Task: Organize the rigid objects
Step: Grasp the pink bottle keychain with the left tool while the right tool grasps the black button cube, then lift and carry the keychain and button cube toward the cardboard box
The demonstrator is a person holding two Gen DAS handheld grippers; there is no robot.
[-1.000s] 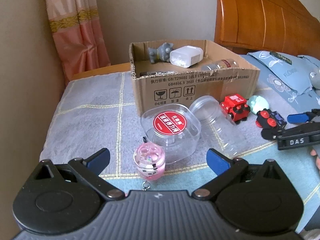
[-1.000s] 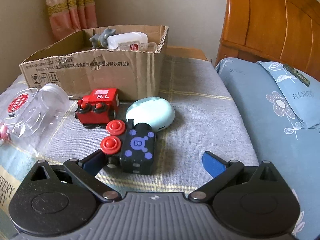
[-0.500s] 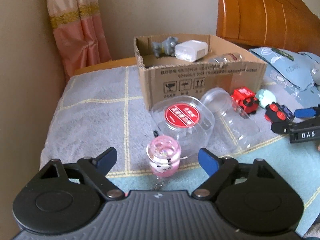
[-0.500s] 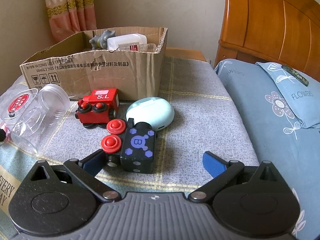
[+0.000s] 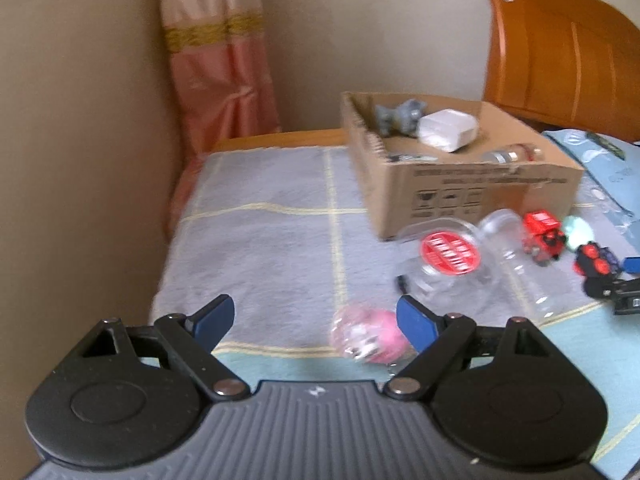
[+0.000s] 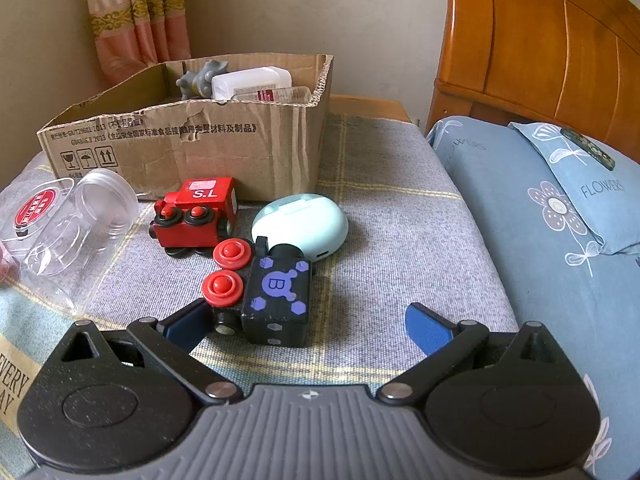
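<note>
A cardboard box (image 5: 472, 184) (image 6: 192, 148) stands on the grey blanket and holds a grey toy, a white case and a small bottle. A pink round keychain toy (image 5: 370, 336) lies by the right finger of my open, empty left gripper (image 5: 316, 320). A clear tub with a red label (image 5: 448, 254) and a clear jar (image 6: 80, 220) lie beside the box. My right gripper (image 6: 308, 320) is open around a black toy train (image 6: 272, 292) with red wheels. A red toy train (image 6: 196, 216) and a mint case (image 6: 300, 228) lie behind it.
A wall (image 5: 80, 160) and pink curtain (image 5: 220, 60) are at the left. A wooden headboard (image 6: 540, 48) and blue pillows (image 6: 560, 208) are at the right. The grey blanket (image 5: 272, 240) left of the box is bare.
My left gripper has swung left and pulled back; the pink toy now sits by its right finger instead of centred. The right gripper has barely moved.
</note>
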